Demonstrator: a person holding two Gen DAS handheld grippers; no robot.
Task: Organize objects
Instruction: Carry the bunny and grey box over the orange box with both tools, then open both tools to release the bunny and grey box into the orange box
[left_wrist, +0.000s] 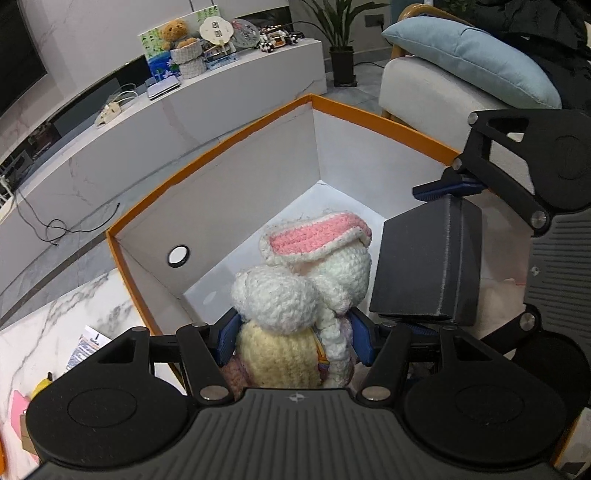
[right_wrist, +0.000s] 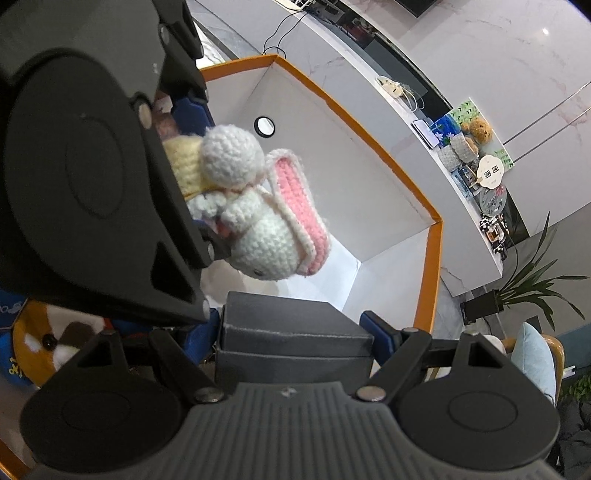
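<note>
My left gripper (left_wrist: 293, 341) is shut on a crocheted white rabbit (left_wrist: 291, 295) with pink ears and a yellow body, held head-down over a white box with an orange rim (left_wrist: 207, 155). The rabbit also shows in the right wrist view (right_wrist: 255, 206), hanging above the box (right_wrist: 369, 184). My right gripper (right_wrist: 293, 334) is shut on a dark grey box (right_wrist: 291, 332), held over the same container beside the rabbit. The grey box also shows in the left wrist view (left_wrist: 432, 262), with the right gripper (left_wrist: 436, 258) around it.
A plush toy with an orange and white face (right_wrist: 44, 343) lies at the lower left. The container stands on a marble table (left_wrist: 55, 332) with papers (left_wrist: 86, 347). A white TV console (left_wrist: 184, 110) and a cushioned chair (left_wrist: 443, 85) stand beyond.
</note>
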